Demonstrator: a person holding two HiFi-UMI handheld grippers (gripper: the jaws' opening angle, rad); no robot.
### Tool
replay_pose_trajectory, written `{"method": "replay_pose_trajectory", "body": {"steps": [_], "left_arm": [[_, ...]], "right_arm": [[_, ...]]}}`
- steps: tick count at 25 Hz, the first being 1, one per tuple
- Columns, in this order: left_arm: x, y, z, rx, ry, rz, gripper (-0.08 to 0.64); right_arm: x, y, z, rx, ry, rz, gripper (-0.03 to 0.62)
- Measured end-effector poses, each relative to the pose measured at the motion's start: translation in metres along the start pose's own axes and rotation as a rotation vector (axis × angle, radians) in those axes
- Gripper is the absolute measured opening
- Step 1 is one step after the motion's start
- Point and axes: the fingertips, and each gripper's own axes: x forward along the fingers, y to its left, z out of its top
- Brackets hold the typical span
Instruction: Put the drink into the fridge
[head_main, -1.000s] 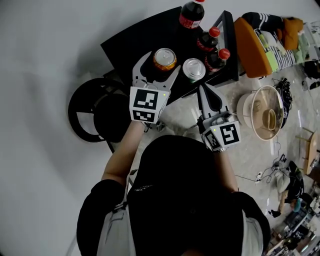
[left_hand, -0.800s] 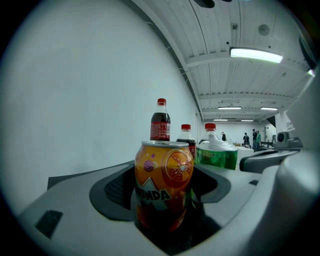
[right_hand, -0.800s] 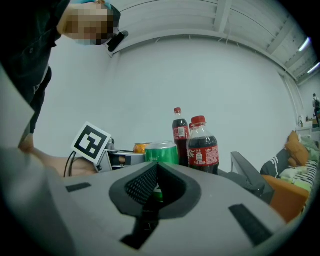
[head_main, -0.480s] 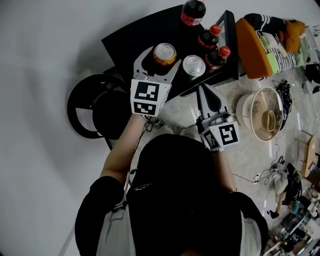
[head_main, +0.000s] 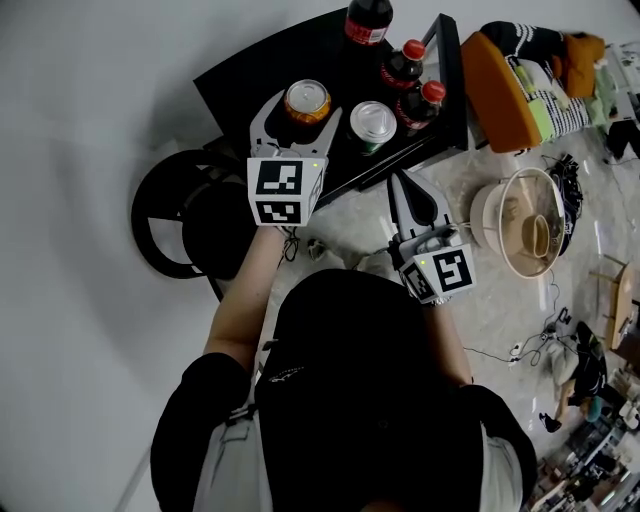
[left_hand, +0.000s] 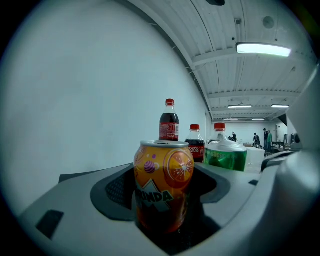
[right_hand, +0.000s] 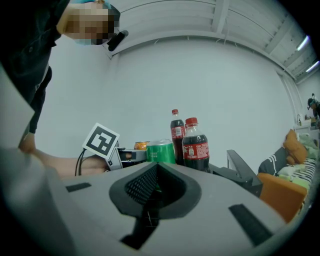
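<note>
The orange can (left_hand: 163, 185) stands upright on the black surface (head_main: 240, 75), between the fingers of your left gripper (head_main: 297, 115). They are spread apart on either side of it and don't seem to press it yet. Keep the can centred, close evenly at mid-height, then lift straight up so you miss the green can (head_main: 372, 122) just beside it. Your right gripper (head_main: 402, 182) hangs off the surface's edge, fingers together on nothing.

On the orange can (left_hand: 162, 187) I read the dark letters "RINDA"; the start of the word curves out of my sight. The cola bottles (left_hand: 169, 125) carry red labels with white script too small for me to read. The green can (left_hand: 226, 156) shows only blurred print.
</note>
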Motion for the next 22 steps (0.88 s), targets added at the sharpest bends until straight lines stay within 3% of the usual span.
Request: {"method": "replay_pose_trajectory", "body": {"steps": [9, 22], "left_arm": [[-0.02, 0.001, 0.0, -0.002, -0.017, 0.046, 0.341], [-0.086, -0.026, 0.021, 0.007, -0.072, 0.21, 0.341]], "right_arm": [[-0.016, -0.004, 0.0, 0.018, -0.009, 0.003, 0.014], [-0.056, -0.032, 0.008, 0.002, -0.012, 0.097, 0.015]]}}
